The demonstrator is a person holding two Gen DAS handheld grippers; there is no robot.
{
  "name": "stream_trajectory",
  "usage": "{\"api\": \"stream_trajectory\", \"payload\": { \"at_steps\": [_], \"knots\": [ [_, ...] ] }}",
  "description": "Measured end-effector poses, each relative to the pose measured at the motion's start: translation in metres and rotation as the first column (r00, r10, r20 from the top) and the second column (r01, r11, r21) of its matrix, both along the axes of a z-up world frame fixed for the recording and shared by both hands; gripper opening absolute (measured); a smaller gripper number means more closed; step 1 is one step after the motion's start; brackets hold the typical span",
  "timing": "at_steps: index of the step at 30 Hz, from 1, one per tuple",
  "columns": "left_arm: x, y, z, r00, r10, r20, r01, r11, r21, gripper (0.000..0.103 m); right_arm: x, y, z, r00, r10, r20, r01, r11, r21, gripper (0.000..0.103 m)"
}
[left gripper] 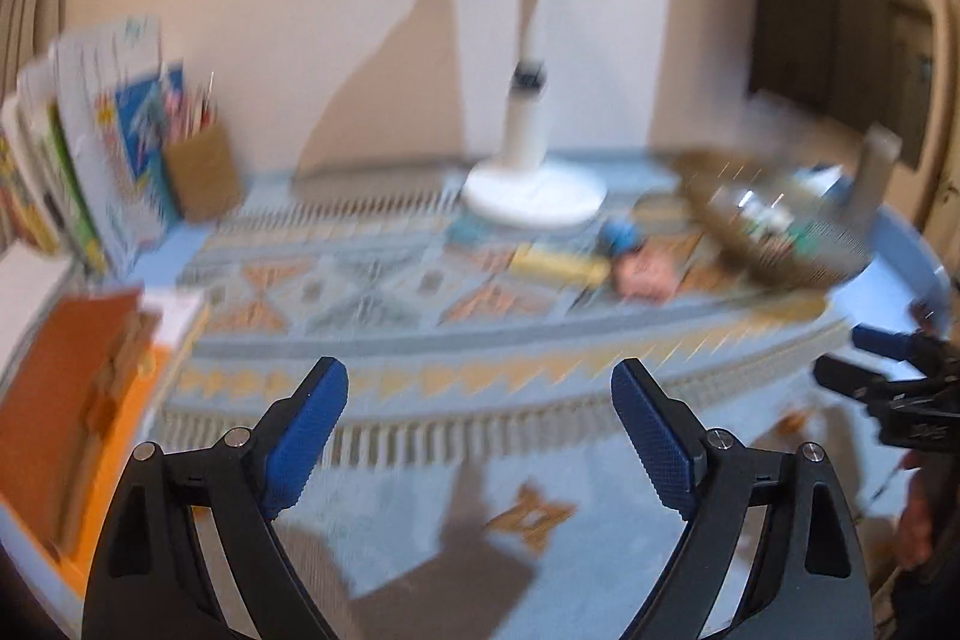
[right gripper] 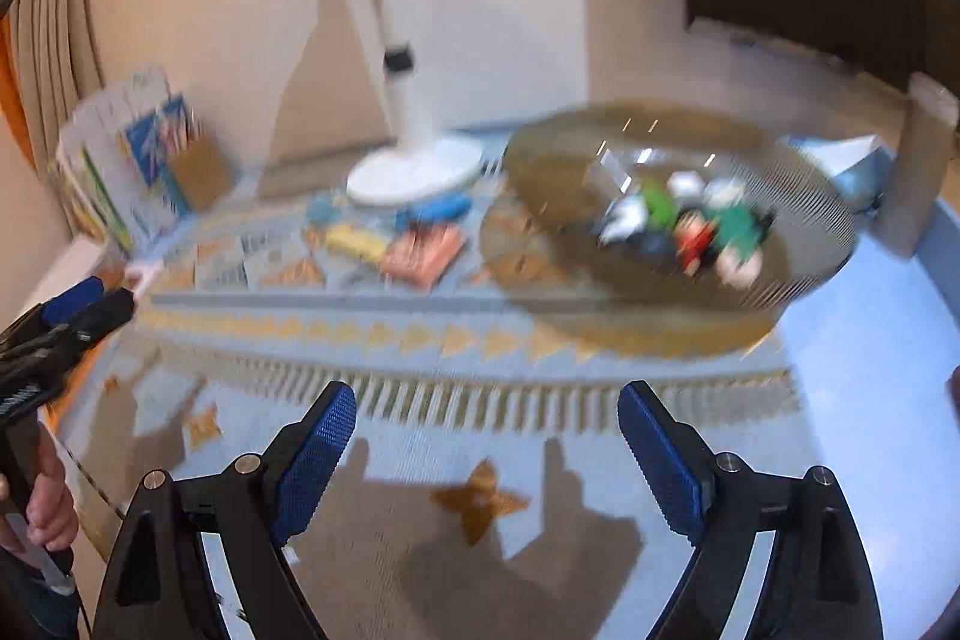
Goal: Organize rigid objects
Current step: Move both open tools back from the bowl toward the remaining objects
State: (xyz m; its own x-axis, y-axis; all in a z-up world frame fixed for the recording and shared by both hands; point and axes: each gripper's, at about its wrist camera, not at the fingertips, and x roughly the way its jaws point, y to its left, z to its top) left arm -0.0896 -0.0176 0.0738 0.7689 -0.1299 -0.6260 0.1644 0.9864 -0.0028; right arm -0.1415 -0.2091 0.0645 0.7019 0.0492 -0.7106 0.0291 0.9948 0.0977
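Now | left tool (left gripper: 480, 382): apart, empty | right tool (right gripper: 487, 403): apart, empty | basket (right gripper: 810, 244): holds toys

Both cameras look down and forward over the table toward the white lamp (left gripper: 534, 196) (right gripper: 417, 172); both see it.

Motion blur smears the small coloured things (right gripper: 690, 220) in the round basket (right gripper: 540, 160) beyond naming, the flat items (right gripper: 420, 247) by the lamp base (right gripper: 414, 172) likewise, and the lamp's top runs off the frame.
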Motion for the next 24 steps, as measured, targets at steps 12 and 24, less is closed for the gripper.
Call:
{"api": "stream_trajectory", "payload": {
  "at_steps": [12, 24],
  "knots": [
    [0.002, 0.000, -0.034, 0.999, -0.018, -0.046, 0.019, 1.000, 0.019, 0.089, 0.015, -0.013, -0.034, 0.987, -0.073, -0.144, 0.078, 0.996, 0.035, 0.089],
    [0.004, -0.018, -0.041, 0.997, -0.045, -0.067, 0.053, 0.991, 0.120, 0.089, 0.020, -0.008, -0.036, 0.983, -0.095, -0.155, 0.093, 0.995, -0.022, 0.088]
  ]
}}
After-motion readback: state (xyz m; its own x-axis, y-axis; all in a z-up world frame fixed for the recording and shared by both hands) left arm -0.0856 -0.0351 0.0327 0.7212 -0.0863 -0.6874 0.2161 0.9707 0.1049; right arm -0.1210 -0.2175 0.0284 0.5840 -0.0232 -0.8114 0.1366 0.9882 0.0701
